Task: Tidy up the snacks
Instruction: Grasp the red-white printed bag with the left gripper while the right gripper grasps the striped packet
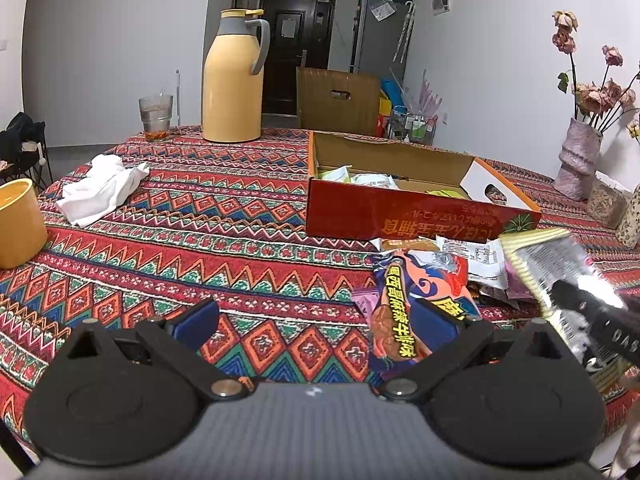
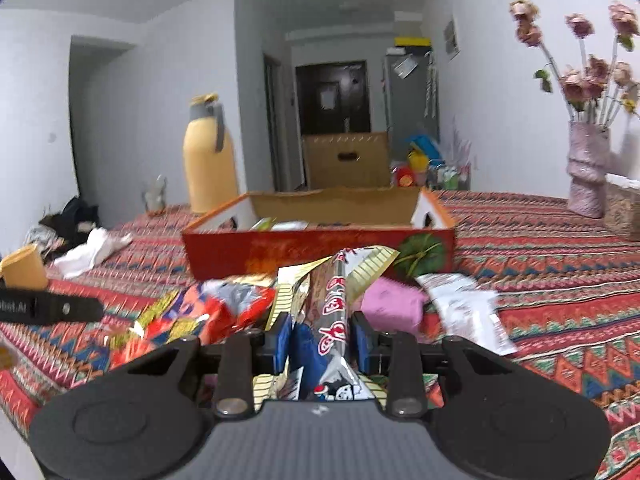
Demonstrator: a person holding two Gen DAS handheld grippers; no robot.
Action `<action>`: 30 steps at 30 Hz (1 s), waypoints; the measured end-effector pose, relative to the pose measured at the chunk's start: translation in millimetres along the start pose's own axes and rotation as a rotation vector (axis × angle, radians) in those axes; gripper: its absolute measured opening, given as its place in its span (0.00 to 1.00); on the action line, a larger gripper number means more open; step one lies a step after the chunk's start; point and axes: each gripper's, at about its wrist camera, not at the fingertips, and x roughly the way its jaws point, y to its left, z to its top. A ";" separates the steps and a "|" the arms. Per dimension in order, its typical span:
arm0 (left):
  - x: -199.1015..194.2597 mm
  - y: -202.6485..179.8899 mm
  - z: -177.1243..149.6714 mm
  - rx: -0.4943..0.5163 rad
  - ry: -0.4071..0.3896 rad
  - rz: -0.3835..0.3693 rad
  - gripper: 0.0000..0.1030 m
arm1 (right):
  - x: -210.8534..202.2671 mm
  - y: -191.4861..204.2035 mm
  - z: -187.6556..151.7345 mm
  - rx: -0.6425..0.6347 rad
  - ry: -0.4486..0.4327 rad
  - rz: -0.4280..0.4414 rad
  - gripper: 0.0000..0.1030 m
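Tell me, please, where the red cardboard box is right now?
The red cardboard box sits on the patterned tablecloth, just behind the snack pile, right of the yellow thermos.

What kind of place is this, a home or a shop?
Most likely a home, a dining area in a flat: a table with a patterned cloth, a yellow flask, dried flowers in a vase, and a fridge near the door.

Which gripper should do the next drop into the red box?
Right. The right gripper is already shut on a silver snack packet, with the red cardboard box straight ahead. The left gripper is open and empty.
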 end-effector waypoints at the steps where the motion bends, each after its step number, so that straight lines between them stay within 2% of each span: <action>1: 1.2 -2.4 1.3 0.001 0.002 -0.001 1.00 | -1.1 -3.6 1.3 0.006 -0.009 -0.003 0.30; 9: 12.1 -22.4 9.0 -0.008 0.018 -0.017 1.00 | -4.5 -33.4 8.5 0.039 -0.068 -0.029 0.30; 20: 43.6 -56.0 9.3 0.001 0.102 -0.024 1.00 | -0.1 -57.7 0.0 0.093 -0.066 -0.013 0.30; 30: 67.8 -89.7 18.5 0.062 0.114 0.032 1.00 | 7.8 -71.9 -5.8 0.125 -0.063 0.018 0.30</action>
